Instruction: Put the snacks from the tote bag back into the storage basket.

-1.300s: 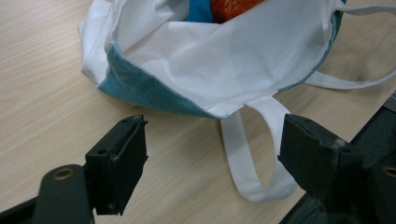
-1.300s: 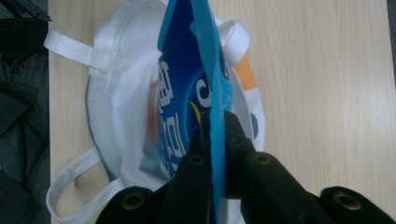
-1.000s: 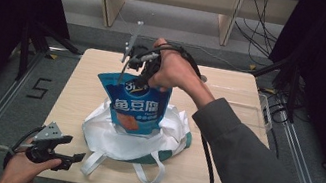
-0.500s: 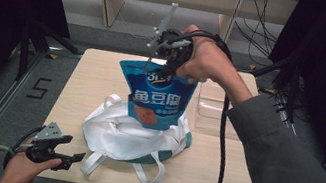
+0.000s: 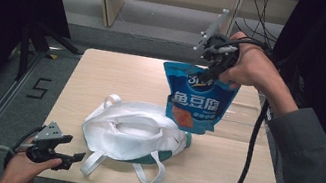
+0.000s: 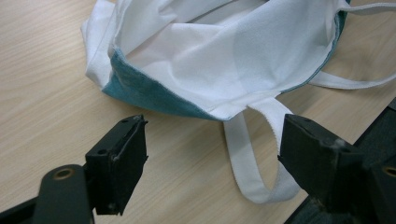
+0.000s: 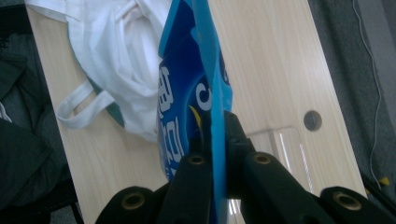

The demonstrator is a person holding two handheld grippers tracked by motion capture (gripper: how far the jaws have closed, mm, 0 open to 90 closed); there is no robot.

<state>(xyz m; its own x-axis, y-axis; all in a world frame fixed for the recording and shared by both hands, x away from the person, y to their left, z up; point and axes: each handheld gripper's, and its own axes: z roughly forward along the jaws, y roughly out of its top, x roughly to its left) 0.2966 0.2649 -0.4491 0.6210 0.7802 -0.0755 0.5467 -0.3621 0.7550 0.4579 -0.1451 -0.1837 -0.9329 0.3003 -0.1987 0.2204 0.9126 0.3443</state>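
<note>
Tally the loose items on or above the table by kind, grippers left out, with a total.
Blue printed snack pouches: 1, held up over the light wooden table
White cloth tote bags with teal trim: 1, lying on the table
Clear plastic trays: 1, near the table's right edge
Total: 3

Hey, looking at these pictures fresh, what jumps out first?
The bright blue snack pouch hangs in the air above the table's far right part, pinched by its top edge in the right tongs. Below it, a white tote bag with teal trim lies slumped mid-table, its mouth open. The left tongs wait open at the near left corner, beside one bag handle.
</note>
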